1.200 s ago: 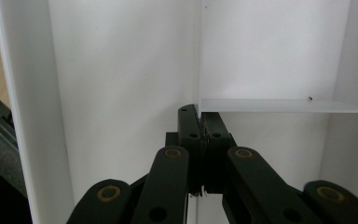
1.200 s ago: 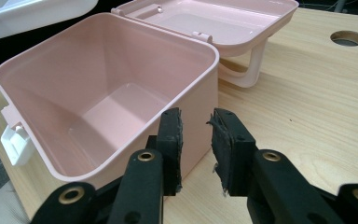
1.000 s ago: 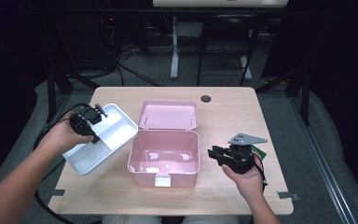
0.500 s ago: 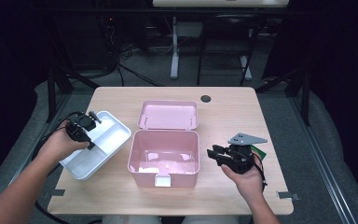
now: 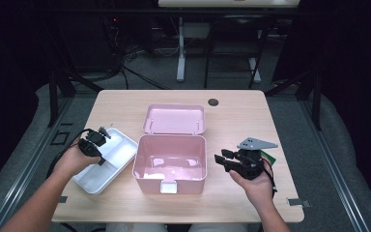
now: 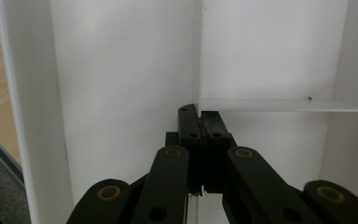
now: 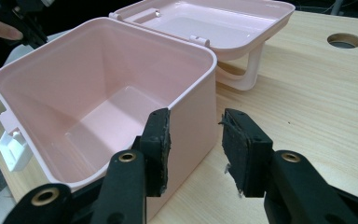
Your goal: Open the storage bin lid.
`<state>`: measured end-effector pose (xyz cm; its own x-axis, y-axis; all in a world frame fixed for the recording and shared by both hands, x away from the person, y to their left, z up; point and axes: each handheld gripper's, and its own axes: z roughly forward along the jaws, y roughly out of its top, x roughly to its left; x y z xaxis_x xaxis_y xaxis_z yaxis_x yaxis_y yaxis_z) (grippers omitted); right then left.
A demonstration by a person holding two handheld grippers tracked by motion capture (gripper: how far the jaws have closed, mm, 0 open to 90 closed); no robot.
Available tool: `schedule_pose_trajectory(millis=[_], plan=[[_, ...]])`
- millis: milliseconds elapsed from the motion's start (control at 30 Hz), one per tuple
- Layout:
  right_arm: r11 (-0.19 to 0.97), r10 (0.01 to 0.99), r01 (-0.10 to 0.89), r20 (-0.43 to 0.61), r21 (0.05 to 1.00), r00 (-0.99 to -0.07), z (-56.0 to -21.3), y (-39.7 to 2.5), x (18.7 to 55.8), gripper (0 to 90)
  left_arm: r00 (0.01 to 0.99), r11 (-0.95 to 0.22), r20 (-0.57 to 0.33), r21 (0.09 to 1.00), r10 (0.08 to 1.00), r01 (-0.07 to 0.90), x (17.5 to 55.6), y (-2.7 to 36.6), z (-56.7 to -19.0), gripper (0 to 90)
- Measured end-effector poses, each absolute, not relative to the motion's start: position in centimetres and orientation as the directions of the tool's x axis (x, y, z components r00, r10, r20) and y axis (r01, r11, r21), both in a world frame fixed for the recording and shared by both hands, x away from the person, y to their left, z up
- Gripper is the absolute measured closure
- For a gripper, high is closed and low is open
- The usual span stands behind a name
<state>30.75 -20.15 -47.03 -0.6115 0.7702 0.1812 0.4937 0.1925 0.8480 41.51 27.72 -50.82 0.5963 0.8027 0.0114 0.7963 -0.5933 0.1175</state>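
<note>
In the high view the left gripper (image 5: 98, 140) sits at 9 o'clock on the table (image 5: 232, 111), over the white divided tray (image 5: 96, 178), and the hand (image 5: 75, 159) covers most of it, so the fingers cannot be read from above. The left gripper view supplies that detail: the black fingers (image 6: 189, 128) are pressed together on the thin white divider wall (image 6: 279, 105) of the tray, at the point where this wall meets a second partition. The tray's outer edges run out of that view at top and right, and only a strip of the table shows at 9 o'clock. The right gripper (image 5: 228, 160) lies at 4 o'clock in the high view, just beside the pink box (image 5: 170, 166), with its grey plate on top. From above the gap between its fingers is too small to judge; the right gripper view shows them spread apart and holding nothing, one finger (image 7: 157, 144) standing before the near wall of the box (image 7: 98, 102). That view also shows the inside of the box bare, its lid (image 7: 205, 23) hinged back flat at 12 o'clock, and a white latch (image 7: 14, 148) on the front.
</note>
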Motion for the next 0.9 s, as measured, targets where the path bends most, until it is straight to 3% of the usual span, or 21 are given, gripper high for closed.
schedule_pose_trajectory(millis=[500, 533, 733, 900], plan=[[0.191, 0.768, 0.499, 0.188, 0.845, -0.612, -47.3, -20.1, 31.3, 49.9, 0.55, -0.543, -0.018, 0.138, 0.835, 0.829, 41.7, 28.6, -54.1, 87.6], [0.199, 0.768, 0.5, 0.183, 0.843, -0.614, -47.2, -20.2, 31.5, 49.1, 0.552, -0.546, -0.009, 0.135, 0.834, 0.827, 41.6, 28.6, -54.1, 80.8], [0.283, 0.775, 0.508, 0.119, 0.814, -0.621, -46.6, -20.5, 31.8, 47.8, 0.548, -0.544, 0.01, 0.126, 0.837, 0.829, 41.0, 28.7, -53.8, 65.5], [0.412, 0.772, 0.524, 0.02, 0.746, -0.636, -45.4, -20.8, 32.3, 44.9, 0.523, -0.511, -0.003, 0.214, 0.852, 0.833, 40.1, 29.3, -52.9, 57.8]])
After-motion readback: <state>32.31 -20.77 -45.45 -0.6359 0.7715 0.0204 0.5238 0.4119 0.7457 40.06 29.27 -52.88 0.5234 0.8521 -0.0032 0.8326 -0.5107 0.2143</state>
